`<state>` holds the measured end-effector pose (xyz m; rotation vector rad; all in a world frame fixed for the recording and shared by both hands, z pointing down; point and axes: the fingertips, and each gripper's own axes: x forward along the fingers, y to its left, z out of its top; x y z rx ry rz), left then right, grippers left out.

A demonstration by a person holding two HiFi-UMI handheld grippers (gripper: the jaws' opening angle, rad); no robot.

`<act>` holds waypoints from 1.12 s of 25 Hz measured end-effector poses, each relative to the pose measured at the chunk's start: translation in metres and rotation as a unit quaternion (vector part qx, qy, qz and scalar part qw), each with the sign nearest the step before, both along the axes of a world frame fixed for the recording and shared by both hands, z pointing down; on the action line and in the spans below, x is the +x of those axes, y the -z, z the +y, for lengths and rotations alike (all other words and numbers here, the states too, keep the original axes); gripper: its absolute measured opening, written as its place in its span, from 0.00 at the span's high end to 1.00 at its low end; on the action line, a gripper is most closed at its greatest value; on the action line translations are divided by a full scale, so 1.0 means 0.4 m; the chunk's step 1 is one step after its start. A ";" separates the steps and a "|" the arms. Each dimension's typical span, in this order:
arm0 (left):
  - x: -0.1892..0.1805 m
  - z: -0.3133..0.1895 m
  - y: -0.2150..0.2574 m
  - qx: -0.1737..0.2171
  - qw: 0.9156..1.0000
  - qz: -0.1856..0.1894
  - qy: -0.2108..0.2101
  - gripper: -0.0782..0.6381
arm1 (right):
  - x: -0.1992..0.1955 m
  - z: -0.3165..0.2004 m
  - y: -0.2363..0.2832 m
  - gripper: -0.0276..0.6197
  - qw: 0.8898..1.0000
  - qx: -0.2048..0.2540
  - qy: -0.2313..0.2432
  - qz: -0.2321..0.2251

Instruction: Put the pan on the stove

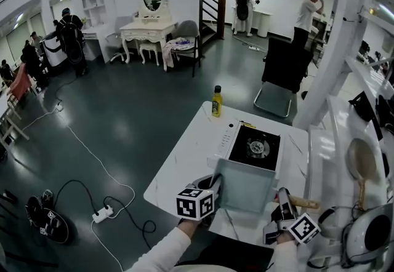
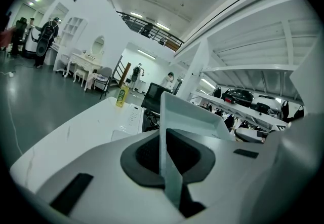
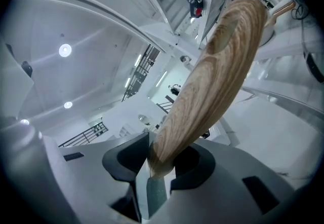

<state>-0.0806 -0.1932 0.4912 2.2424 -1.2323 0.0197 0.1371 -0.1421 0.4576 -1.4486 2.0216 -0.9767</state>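
A portable gas stove (image 1: 255, 146) with a black top stands on the white table (image 1: 184, 160). My left gripper (image 1: 213, 184) is shut on the edge of a pale grey lid-like panel (image 1: 246, 186), which tilts up just in front of the stove. In the left gripper view the panel (image 2: 195, 116) stands edge-on between the jaws of the left gripper (image 2: 167, 159). My right gripper (image 1: 284, 201) is shut on a wooden handle (image 1: 306, 204). That handle (image 3: 217, 76) runs up and away from the right gripper (image 3: 159, 159); its far end is unclear. A round pan (image 1: 361, 160) lies on the right-hand counter.
A yellow bottle (image 1: 217, 101) stands at the table's far edge. A black chair (image 1: 284, 68) sits beyond the table. Cables and a power strip (image 1: 101, 213) lie on the floor at left. The cluttered white counter (image 1: 335, 141) runs along the right. Several people stand far off.
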 end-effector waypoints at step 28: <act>0.195 -0.447 -0.053 -0.032 0.999 -0.033 -0.009 0.85 | 0.185 -0.411 -0.083 0.74 0.999 -0.049 -0.003 -0.010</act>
